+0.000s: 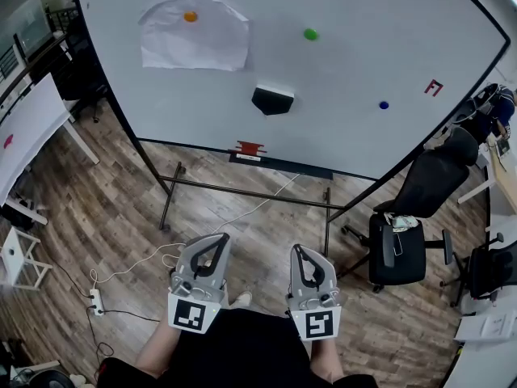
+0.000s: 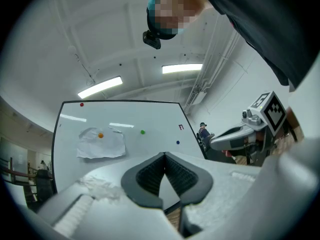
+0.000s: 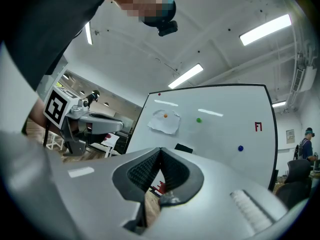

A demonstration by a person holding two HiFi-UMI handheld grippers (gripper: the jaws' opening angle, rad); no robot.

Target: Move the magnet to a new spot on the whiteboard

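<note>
Head view has both grippers low and near me, well short of the whiteboard [image 1: 363, 55]. The left gripper [image 1: 216, 239] has its jaws drawn together at the tips with nothing between them, and the right gripper [image 1: 297, 250] is the same, closed and empty.

Three magnets sit on the far board: an orange magnet [image 1: 191, 16] at the upper left pinning a sheet of paper [image 1: 194, 43], a green magnet [image 1: 310, 34] near the middle top, and a blue magnet [image 1: 384, 104] to the right. I cannot tell which one the task means.

My worries from here:
- If I pull the orange one, the paper probably falls, since nothing else appears to hold it.
- The magnets look small and rounded, so the pads could slip off and flick one to the floor.
- Arriving with the jaws closed would just knock a magnet along the board.

A black eraser [image 1: 272, 99] clings to the board below the green magnet, and a red mark [image 1: 434, 87] lies to the far right. Between me and the board run the stand's crossbar [image 1: 242, 191] and a white cable [image 1: 145, 261] leading to a power strip [image 1: 97, 301] on the left, both possible trip points. An office chair [image 1: 412, 217] crowds the right side.
</note>
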